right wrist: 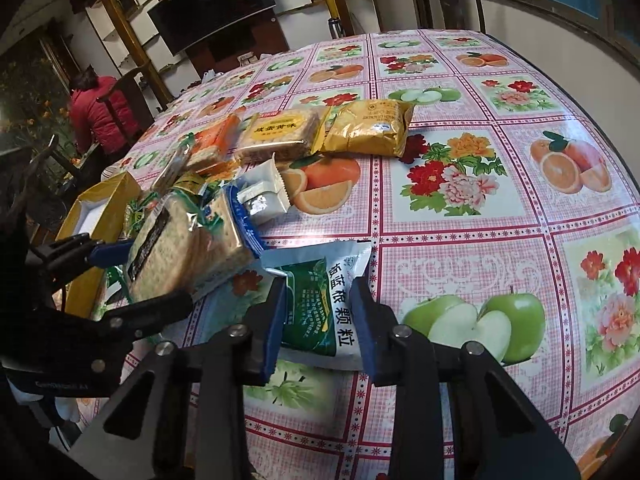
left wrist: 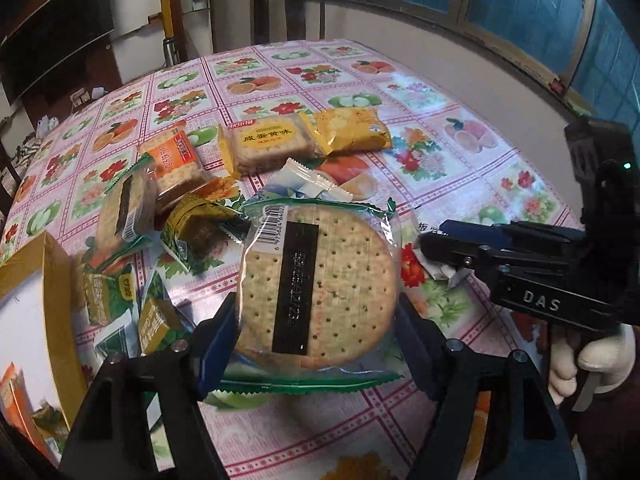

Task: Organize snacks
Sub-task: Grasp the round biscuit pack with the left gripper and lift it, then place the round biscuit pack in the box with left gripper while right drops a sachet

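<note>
Your left gripper (left wrist: 316, 332) grasped round cracker pack (left wrist: 316, 280), pads pressed on both edges, pack lifted off table (left wrist: 460, 92). Your right gripper (right wrist: 318, 320) straddled green-and-white sachet (right wrist: 320, 300), just right of cracker pack; pads looked against sachet's sides, grip taken as clenched on it. Gold box (left wrist: 52, 280) stood left of cracker pack. Remaining snack packs lay beyond cracker pack, yellow packet (left wrist: 352, 128) farthest.

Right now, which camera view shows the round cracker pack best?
The left wrist view: the round cracker pack faces that camera, so its barcode and black label show, between the left gripper's fingers. The right wrist view shows the pack only edge-on, partly hidden.
</note>
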A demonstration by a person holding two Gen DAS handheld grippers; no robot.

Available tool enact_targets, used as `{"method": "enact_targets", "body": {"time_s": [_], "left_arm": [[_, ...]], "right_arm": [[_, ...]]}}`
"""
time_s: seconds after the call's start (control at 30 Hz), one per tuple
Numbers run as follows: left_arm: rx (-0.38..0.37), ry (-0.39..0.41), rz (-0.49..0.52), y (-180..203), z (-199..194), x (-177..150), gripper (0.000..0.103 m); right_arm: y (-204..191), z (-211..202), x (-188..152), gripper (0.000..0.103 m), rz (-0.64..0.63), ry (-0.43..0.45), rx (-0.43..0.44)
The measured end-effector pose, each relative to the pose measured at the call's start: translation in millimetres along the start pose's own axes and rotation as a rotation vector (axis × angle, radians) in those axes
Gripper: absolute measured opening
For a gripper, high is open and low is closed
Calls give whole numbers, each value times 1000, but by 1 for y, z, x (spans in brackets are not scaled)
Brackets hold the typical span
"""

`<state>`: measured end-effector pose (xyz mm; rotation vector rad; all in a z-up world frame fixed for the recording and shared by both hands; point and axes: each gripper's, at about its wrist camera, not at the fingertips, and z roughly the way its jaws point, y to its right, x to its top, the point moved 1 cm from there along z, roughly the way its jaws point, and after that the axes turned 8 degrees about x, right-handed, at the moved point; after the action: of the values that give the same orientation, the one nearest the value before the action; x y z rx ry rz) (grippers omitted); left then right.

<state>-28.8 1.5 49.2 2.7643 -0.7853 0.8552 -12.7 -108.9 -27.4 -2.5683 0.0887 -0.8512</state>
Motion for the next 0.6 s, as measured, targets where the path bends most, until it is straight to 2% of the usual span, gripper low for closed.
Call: {"method": "enact_targets", "body": {"time_s": [0.2, 0.33, 0.37, 0.4, 0.47, 0.6], "left_arm": [[-42, 93, -98, -22, -49, -17, 74], [-40, 148, -161, -44, -78, -33, 74], [-39, 159, -184, -52, -84, -37, 74], [-36, 170, -208, -60, -91, -42, 74], [-14, 188, -257, -81, -103, -52, 74], [83, 217, -332, -121, -121, -75, 74]], "right_arm": [[13, -16, -3, 24, 76, 62, 117], [14, -23, -4, 22, 101, 90, 149], [13, -25, -4, 19, 98, 99, 156], [11, -28, -4, 2, 92, 109, 168], [6, -33, -5, 2, 89, 117, 190], [2, -36, -6, 2, 100, 118, 204]]}}
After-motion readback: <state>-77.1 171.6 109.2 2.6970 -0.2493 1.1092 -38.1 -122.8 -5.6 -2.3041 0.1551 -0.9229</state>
